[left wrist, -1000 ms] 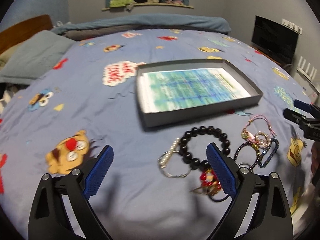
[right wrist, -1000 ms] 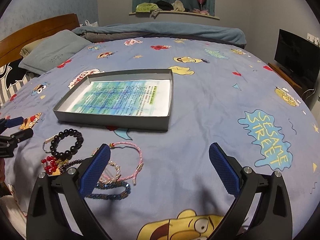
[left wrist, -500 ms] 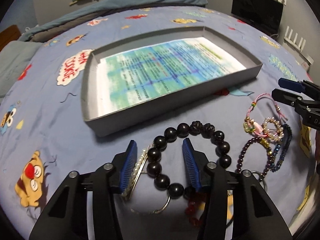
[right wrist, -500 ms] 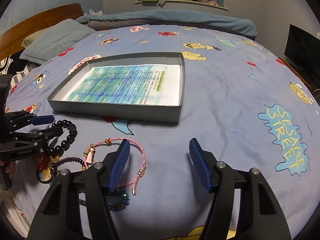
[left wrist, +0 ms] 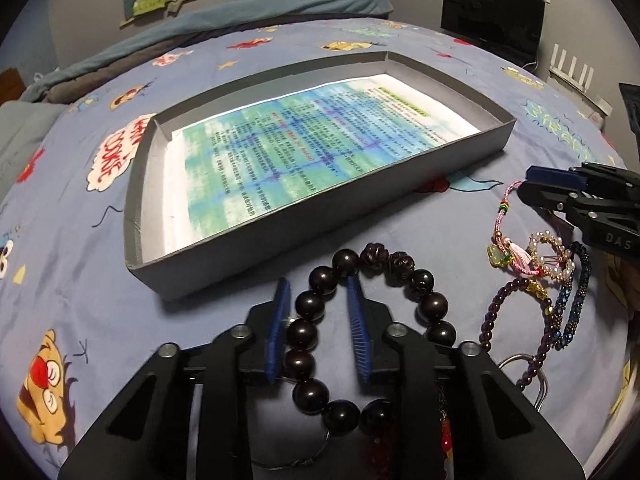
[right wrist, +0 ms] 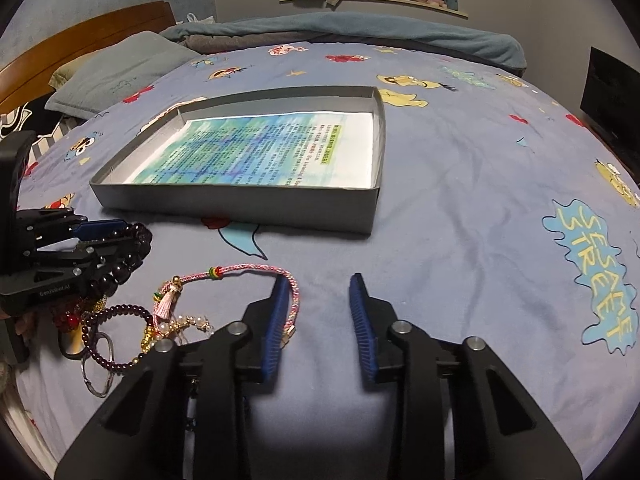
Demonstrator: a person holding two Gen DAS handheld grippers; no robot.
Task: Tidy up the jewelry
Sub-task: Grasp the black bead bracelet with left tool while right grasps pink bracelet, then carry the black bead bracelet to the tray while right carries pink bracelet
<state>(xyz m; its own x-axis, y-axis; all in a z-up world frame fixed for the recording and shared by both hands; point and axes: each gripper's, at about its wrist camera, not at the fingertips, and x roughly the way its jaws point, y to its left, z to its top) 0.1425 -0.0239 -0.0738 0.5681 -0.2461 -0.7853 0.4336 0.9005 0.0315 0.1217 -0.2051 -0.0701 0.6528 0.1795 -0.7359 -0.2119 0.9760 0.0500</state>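
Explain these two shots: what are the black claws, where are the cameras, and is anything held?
There is no robot. A person holds a two-finger gripper in each hand, and each has a fisheye camera looking along its fingers, giving one picture per gripper. On the bedsheet lie a grey tray and several bracelets. The left gripper straddles the dark bead bracelet. Its jaws have just been closing, but they are not yet pressing. The right gripper, also closing, has the pink cord bracelet beside one finger. Nothing is held.

Glossy dark beads (left wrist: 308, 306) look like polished wood. The box (left wrist: 224, 264) ahead is matt grey card, lined with printed paper (left wrist: 304, 148). Soft cloth bedsheet (right wrist: 460, 184). Gripper pads (right wrist: 362, 320) are ribbed blue rubber, their arms matt black plastic.
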